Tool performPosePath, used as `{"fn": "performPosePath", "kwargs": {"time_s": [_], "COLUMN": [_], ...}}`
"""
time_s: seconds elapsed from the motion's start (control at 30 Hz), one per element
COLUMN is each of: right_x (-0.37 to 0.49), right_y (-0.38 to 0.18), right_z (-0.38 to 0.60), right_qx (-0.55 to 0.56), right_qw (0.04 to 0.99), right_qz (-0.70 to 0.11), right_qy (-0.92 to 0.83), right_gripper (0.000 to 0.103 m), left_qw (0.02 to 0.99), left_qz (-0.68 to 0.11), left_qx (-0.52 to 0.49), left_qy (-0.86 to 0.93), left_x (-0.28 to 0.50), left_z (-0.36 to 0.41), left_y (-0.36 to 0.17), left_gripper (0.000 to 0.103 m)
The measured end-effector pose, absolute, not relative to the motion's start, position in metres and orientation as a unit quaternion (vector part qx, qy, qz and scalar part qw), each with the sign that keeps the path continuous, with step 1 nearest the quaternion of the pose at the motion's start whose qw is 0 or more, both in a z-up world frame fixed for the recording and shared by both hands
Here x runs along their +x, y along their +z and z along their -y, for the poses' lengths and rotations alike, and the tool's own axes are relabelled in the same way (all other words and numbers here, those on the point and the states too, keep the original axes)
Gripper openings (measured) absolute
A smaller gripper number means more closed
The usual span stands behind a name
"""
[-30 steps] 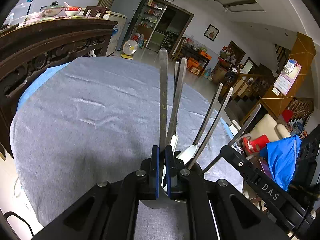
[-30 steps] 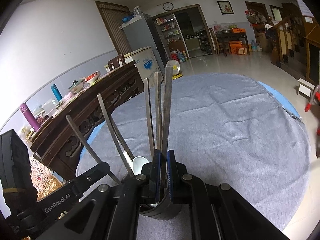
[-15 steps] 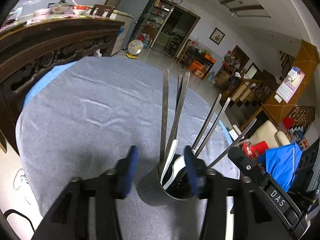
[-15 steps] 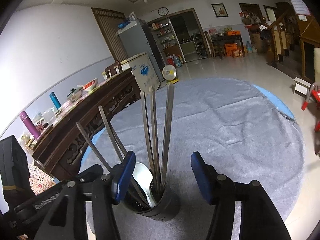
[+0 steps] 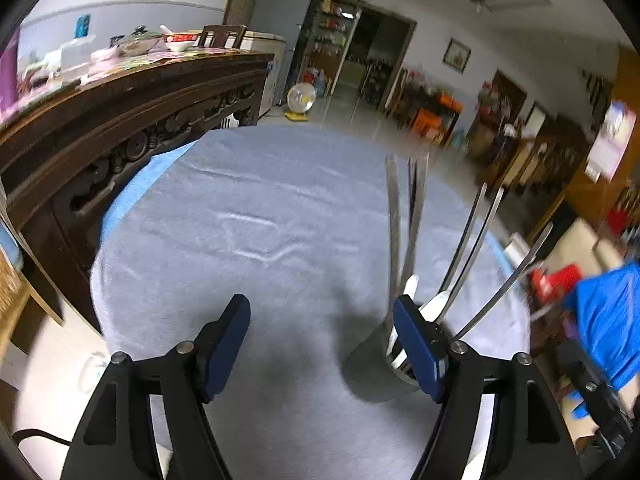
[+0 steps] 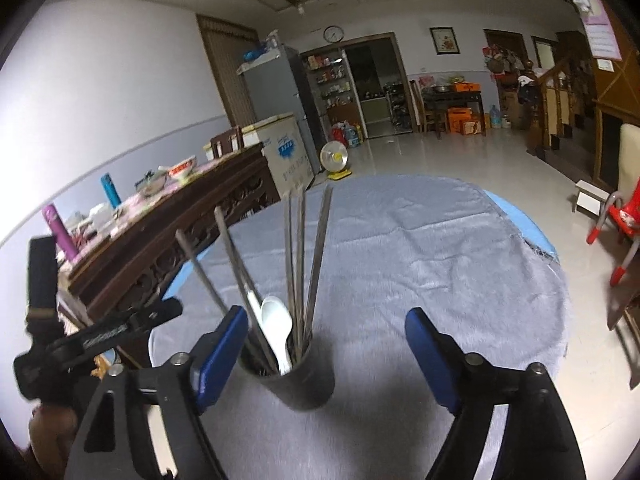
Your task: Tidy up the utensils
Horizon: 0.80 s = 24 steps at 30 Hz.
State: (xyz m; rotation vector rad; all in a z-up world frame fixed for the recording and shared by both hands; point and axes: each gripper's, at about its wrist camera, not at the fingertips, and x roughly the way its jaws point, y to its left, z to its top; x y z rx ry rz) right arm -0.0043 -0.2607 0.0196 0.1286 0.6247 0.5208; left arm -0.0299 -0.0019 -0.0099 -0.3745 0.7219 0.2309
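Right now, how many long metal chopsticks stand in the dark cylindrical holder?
6, maybe more hidden: three lean left, three stand upright at the middle, all in the dark cylindrical holder with a white plastic spoon.

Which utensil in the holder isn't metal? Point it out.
The white spoon, standing bowl-up in the dark holder. Everything around it is a thin grey metal stick.

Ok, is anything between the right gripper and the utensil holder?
Nothing visible. The right gripper has just been opening, jaws apart and empty, and the dark utensil holder stands just ahead on bare grey cloth, with chopsticks and white spoon inside.
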Motion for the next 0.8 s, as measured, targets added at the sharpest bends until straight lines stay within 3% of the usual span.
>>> {"fn": "performPosePath", "kwargs": {"time_s": [0.27,0.57,0.8], "right_x": [-0.026,-0.034,-0.034], "right_y": [0.016,0.009,0.010], "right_z": [0.244,0.240,0.237], "right_qx": [0.013,-0.006,-0.011], "right_qw": [0.914,0.915,0.919], "right_qz": [-0.301,-0.305,-0.303], "right_qy": [0.271,0.264,0.251], "right_gripper": [0.099,0.100,0.101], "left_qw": [0.910,0.916,0.925], "left_qz": [-0.377,-0.356,-0.340], "left_qx": [-0.123,-0.133,-0.117], "left_qy": [0.122,0.131,0.122], "left_x": [-0.030,-0.039,-0.042], "left_z": [0.014,0.009,0.019], "left_y": [-0.019,-0.007,0.008], "left_gripper": [0.077,0.077,0.085]}}
